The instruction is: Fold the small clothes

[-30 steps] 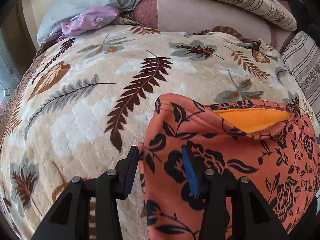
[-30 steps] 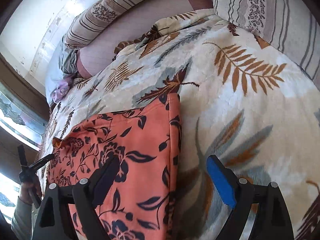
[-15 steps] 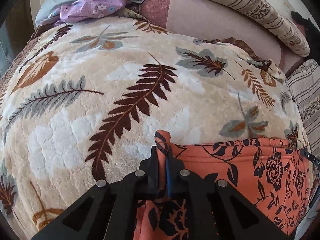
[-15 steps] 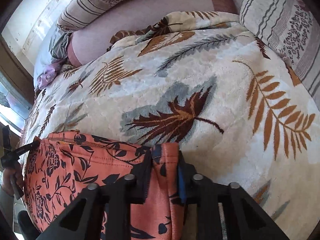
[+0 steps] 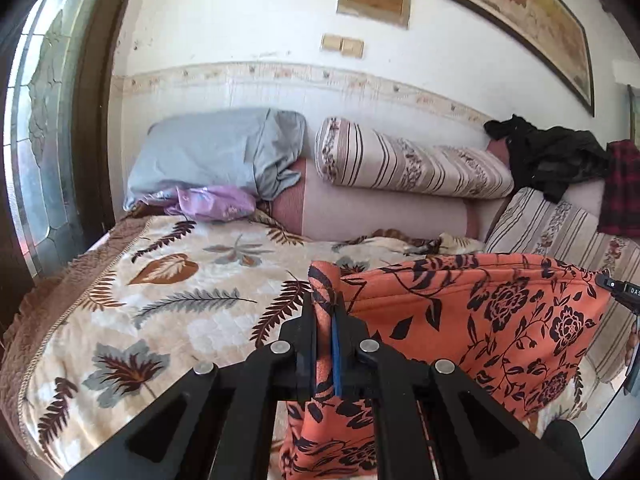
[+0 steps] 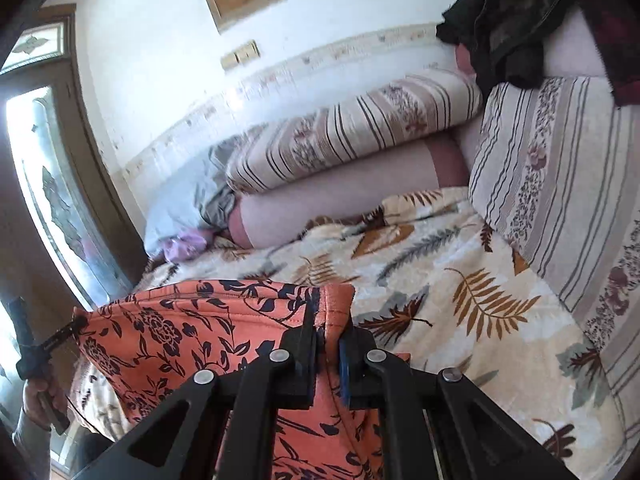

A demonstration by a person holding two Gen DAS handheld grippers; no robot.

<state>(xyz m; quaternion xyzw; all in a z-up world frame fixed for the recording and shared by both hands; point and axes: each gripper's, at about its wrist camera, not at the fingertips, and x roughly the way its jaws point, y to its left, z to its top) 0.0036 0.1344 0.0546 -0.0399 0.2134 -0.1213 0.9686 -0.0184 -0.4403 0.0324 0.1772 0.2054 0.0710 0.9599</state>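
Two black hand-held grippers hold one small garment, an orange-red knit piece printed with dark navy flowers point(image 5: 472, 316), up in the air above a bed. The left hand-held gripper point(image 5: 325, 320) is clamped narrow on the garment's left top corner. The right hand-held gripper point(image 6: 329, 320) is clamped narrow on the opposite top corner. The top edge stretches between them and the rest hangs down, clear of the cream bedspread with brown and grey leaf prints point(image 5: 160, 312).

The step in hand appears to be lifting and spreading the garment before a fold. The next move likely calls for keeping both grips firm, the top edge taut and level, then lowering the cloth flat onto the bedspread so it lies without wrinkles.

Counted: one flowered garment, two grippers, and at the head of the bed one grey-blue pillow point(image 5: 216, 152), one crumpled lilac cloth point(image 5: 216, 202) and one long striped bolster point(image 5: 408, 160) resting on one plain pink bolster point(image 5: 380, 212). Dark clothes point(image 5: 552, 160) are heaped in the corner.
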